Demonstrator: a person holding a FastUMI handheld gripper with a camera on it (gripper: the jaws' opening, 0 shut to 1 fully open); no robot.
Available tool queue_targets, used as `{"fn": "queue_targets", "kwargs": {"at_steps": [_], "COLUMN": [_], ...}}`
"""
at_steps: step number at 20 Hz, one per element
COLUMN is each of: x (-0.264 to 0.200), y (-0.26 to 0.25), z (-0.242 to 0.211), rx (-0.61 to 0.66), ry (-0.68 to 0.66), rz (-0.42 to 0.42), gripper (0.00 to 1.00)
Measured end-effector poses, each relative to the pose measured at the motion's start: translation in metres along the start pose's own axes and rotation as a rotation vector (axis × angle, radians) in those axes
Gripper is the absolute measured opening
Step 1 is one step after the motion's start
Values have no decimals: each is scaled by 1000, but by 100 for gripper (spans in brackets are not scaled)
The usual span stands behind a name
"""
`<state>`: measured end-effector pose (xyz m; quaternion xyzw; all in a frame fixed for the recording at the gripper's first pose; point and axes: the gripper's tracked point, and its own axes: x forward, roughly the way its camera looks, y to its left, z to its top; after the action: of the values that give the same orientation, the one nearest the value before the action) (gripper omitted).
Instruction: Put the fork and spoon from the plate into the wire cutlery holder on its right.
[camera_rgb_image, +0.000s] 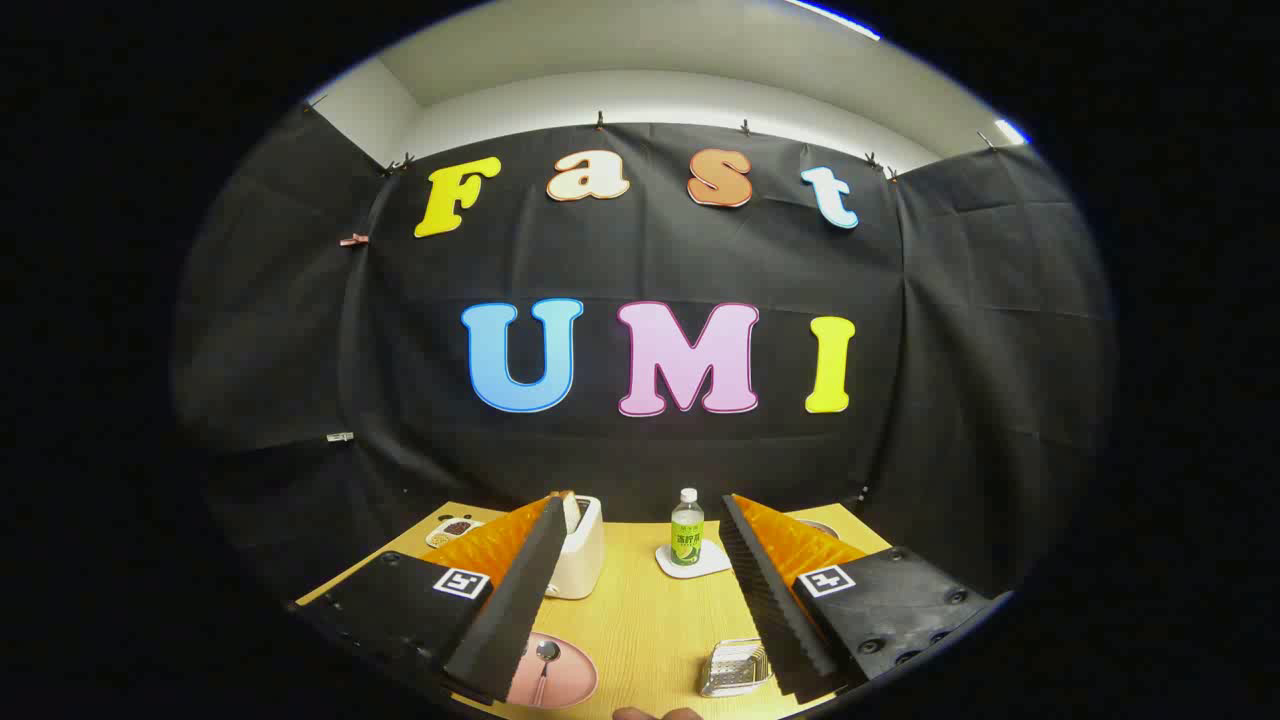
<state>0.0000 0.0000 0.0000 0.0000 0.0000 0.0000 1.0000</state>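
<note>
The gripper (640, 520), fingers apart and empty, hangs above the bench (640, 610); we judge nothing done: a spoon (545, 665) lies on the plate (575, 680), wire cutlery holder (735, 668) apparently empty.

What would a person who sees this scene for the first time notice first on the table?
The open gripper hangs above the light wooden table, fingers wide apart and holding nothing. Between the fingers, far back, a small clear bottle with a green label stands on a white coaster, with a cream toaster beside the left finger. Nearer, a pink round plate carries a metal spoon, and the silver wire cutlery holder sits on its right.
</note>
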Motion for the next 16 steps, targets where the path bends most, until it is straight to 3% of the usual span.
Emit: {"fn": "queue_targets", "kwargs": {"at_steps": [5,16], "x": [4,15], "y": [14,14], "z": [-15,-43], "rx": [0,-17], "ry": [48,140], "rz": [38,41], "gripper": [96,96]}}
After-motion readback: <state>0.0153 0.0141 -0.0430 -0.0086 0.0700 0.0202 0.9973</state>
